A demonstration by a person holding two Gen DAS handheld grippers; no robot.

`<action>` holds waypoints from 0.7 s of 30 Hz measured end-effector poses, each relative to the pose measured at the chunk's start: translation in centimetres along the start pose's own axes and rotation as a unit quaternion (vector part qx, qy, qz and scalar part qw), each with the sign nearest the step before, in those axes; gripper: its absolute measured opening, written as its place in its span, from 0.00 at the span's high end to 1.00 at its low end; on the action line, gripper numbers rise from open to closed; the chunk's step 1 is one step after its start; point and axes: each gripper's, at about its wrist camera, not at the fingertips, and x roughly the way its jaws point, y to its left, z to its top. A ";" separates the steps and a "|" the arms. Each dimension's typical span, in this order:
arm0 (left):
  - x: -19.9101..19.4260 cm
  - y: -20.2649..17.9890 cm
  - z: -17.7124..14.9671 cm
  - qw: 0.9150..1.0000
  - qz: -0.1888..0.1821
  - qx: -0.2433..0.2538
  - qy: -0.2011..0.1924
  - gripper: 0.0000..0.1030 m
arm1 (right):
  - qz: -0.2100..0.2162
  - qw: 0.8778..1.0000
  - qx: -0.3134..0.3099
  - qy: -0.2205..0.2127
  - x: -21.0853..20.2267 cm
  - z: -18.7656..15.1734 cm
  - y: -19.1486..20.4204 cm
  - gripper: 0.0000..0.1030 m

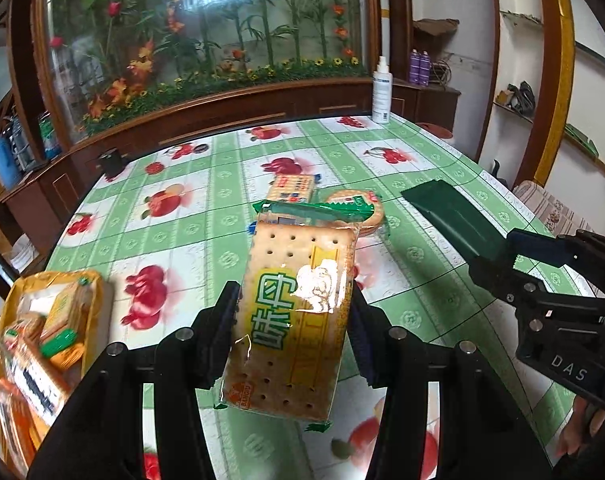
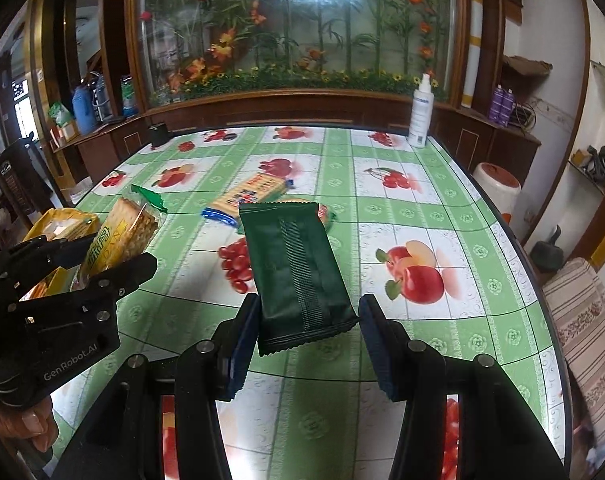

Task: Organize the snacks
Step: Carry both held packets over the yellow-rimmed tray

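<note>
Left claw (image 1: pixel 294 320): clamped on cracker pack (image 1: pixel 290 312), pads pressing both long sides; pack held above the table, clear wrap w/ yellow-green label, green end seal pointing away from cam.
Right claw (image 2: pixel 308 328): gripping dark green packet (image 2: pixel 298 272). Left pad touches the packet edge; on the right a gap shows btwn pad and packet. Packet off the table, crimped end toward cam.
Claws rel. to each other: side by side over the table, apart. Right claw seen at right edge of left view, left claw at left edge of right view.
Yellow bag (image 1: pixel 46 320): on table at near-left edge, open, several snack packs inside; blurred, can't read them.
Loose snacks, mid-table: blue-ended cracker pack (image 2: pixel 246 196) lying flat; round cracker pack (image 1: pixel 362 204) just beside it, partly hidden behind the held packs in both views.
Table (image 2: pixel 422 208): green check cloth w/ fruit prints.
Spray bottle (image 2: pixel 421 116): upright, far right corner of table.
Black box (image 2: pixel 158 136): small, far left corner.
Hand (image 2: pixel 26 424): fingers on left claw's grip, lower left of right view.
</note>
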 end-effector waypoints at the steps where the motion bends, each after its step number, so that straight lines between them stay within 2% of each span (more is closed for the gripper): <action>1: -0.2 0.3 -0.2 1.000 0.001 -0.005 0.000 0.52 | -0.001 1.000 -0.005 -0.003 -0.2 0.1 0.5 0.50; 11: -3.7 5.2 -2.6 0.998 0.034 -0.049 -0.014 0.52 | 0.009 0.998 -0.048 -0.025 -1.9 0.8 5.4 0.50; 21: -6.6 10.3 -4.7 0.993 0.076 -0.090 -0.025 0.52 | 0.040 0.994 -0.090 -0.040 -2.6 1.7 11.1 0.50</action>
